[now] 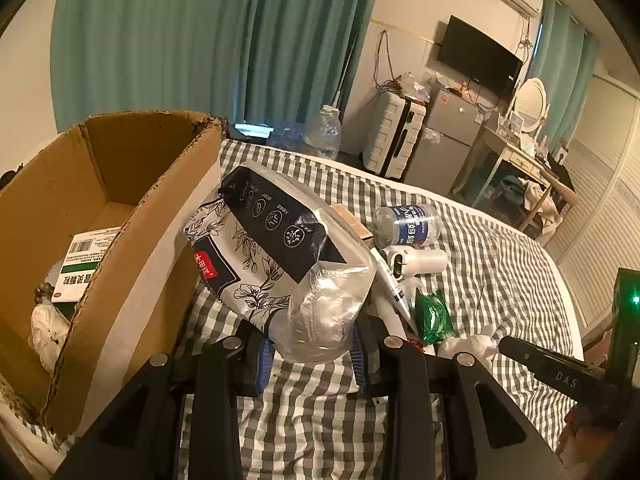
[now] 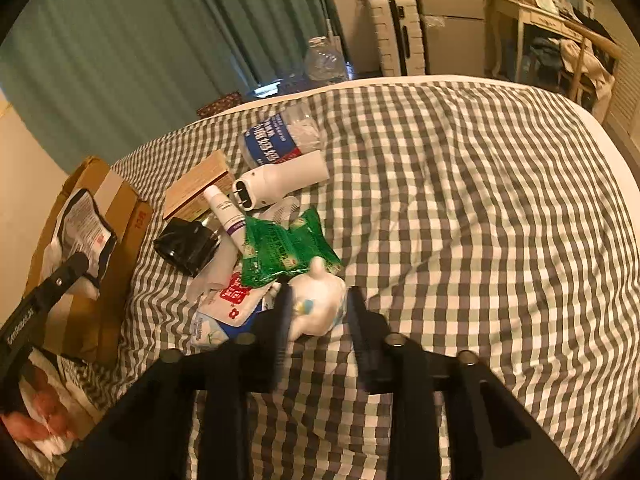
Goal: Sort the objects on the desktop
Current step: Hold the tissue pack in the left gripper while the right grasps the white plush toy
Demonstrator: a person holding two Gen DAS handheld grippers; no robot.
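Observation:
My left gripper [image 1: 314, 346] is shut on a floral black-and-white plastic pouch [image 1: 276, 252], held above the bed beside the open cardboard box [image 1: 120, 184]. The box holds a green-and-white medicine box [image 1: 82, 264] and a white crumpled thing. My right gripper [image 2: 318, 312] is open around a small white figurine [image 2: 318, 304] lying on the checked bedsheet [image 2: 460, 220]. Beside it is a pile: a green packet [image 2: 286, 246], a white tube [image 2: 226, 208], a white handheld device [image 2: 280, 182], a water bottle [image 2: 280, 136], a wooden box [image 2: 198, 190], a black pouch [image 2: 186, 244] and a red-and-white sachet [image 2: 234, 300].
The cardboard box [image 2: 100, 216] stands at the bed's left edge. A large water jug [image 1: 324, 130], a white suitcase [image 1: 394, 136], a small fridge [image 1: 448, 136] and a desk [image 1: 516, 160] stand beyond the bed. Teal curtains hang behind.

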